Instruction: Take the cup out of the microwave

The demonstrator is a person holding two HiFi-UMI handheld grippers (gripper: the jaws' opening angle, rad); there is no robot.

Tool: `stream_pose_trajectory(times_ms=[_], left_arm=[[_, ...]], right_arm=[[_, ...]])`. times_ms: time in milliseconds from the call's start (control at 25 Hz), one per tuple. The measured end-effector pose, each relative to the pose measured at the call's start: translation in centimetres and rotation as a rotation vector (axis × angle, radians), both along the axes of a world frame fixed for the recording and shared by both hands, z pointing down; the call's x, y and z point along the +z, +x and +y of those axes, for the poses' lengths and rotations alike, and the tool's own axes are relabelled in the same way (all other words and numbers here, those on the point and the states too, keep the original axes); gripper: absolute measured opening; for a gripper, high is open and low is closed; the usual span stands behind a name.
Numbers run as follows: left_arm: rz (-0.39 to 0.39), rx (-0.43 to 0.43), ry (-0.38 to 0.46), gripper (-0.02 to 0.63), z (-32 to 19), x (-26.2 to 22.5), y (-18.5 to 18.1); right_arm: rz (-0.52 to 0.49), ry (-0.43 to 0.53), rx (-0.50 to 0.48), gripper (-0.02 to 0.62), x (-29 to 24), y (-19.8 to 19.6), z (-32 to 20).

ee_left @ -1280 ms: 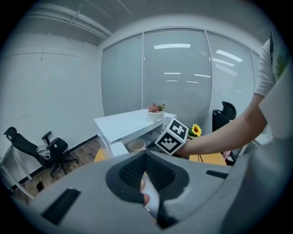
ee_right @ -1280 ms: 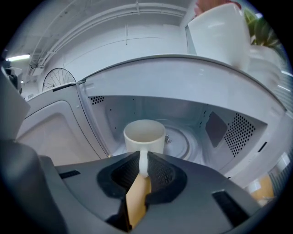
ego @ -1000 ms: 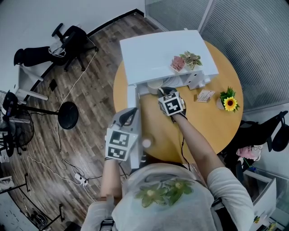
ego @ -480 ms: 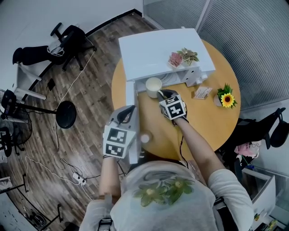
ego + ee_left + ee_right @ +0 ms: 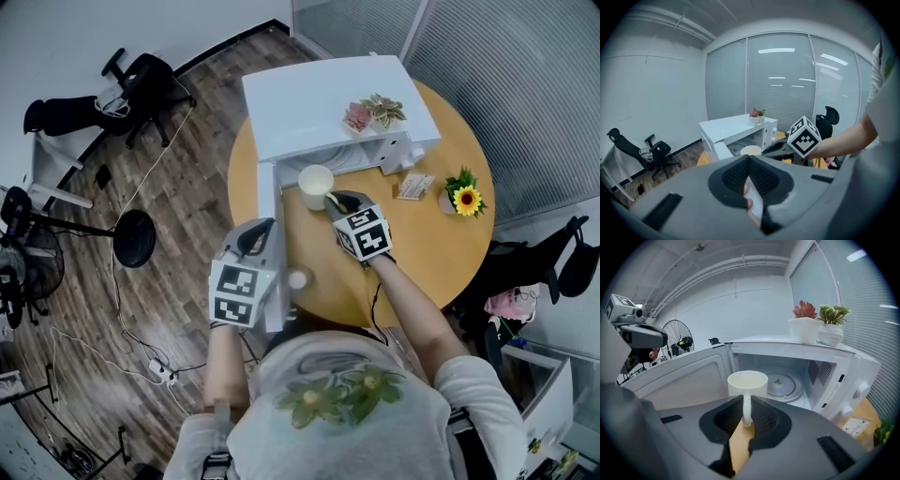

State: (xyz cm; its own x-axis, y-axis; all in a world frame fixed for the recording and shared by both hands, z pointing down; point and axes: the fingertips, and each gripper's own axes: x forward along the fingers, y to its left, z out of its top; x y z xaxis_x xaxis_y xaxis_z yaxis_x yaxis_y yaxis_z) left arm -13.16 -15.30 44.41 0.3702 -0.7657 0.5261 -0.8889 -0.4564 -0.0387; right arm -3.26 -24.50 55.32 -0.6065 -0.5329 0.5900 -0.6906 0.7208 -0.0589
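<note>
While the head view is looking down, the right gripper (image 5: 336, 199) is holding the cup (image 5: 316, 185) just outside the microwave (image 5: 328, 103) mouth, at 11 o'clock from its marker cube. Left gripper view: the left gripper (image 5: 751, 187) is clamping what looks like the open door (image 5: 755, 200) edge. Right gripper view: jaws are sitting nearly closed on the thin handle (image 5: 747, 409). Cup is looking light, rigid, smooth and probably breakable. Handle is working as the hold, though the cup may swing.
</note>
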Motion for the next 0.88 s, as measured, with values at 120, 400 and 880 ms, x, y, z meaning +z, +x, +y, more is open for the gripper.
stream_pose_trajectory(times_ms=[120, 400, 880], left_arm=[[0.001, -0.004, 0.003, 0.002, 0.4, 0.0, 0.0], [0.006, -0.007, 0.007, 0.003, 0.9, -0.2, 0.3], [0.003, -0.011, 0.013, 0.002, 2.0, 0.0, 1.0]], right_arm=[[-0.016, 0.016, -0.002, 0.061, -0.9, 0.3, 1.0], [-0.094, 0.034, 0.001, 0.061, -4.2, 1.3, 3.1], [-0.14, 0.12, -0.013, 0.061, -8.4, 2.8, 7.0]])
